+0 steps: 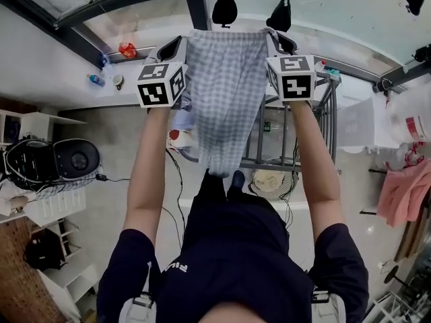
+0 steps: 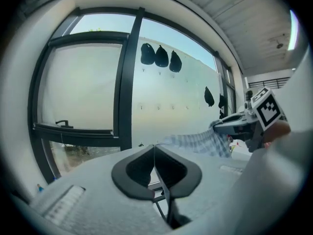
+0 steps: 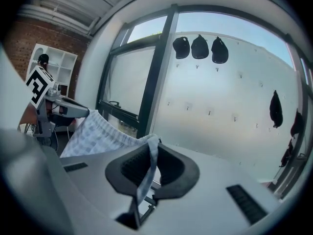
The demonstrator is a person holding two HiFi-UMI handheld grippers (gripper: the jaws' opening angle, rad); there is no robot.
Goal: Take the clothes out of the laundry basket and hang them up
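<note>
Checked garment [image 1: 225,93] stretched btwn both grippers, held up below black items [image 1: 224,9] on wall; left gripper [image 2: 154,147] fingers closed on one top corner, right gripper [image 3: 148,153] fingers pinching other

Black hung items [image 1: 224,9] overhead; bare hooks [image 3: 209,112] below seemingly free; window frame [image 2: 126,82] blocks left.

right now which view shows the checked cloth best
The head view: the whole checked cloth hangs spread between the left gripper and right gripper. The right gripper view shows the pinched edge and one stretch; the left gripper view only a strip beyond its jaws.
</note>
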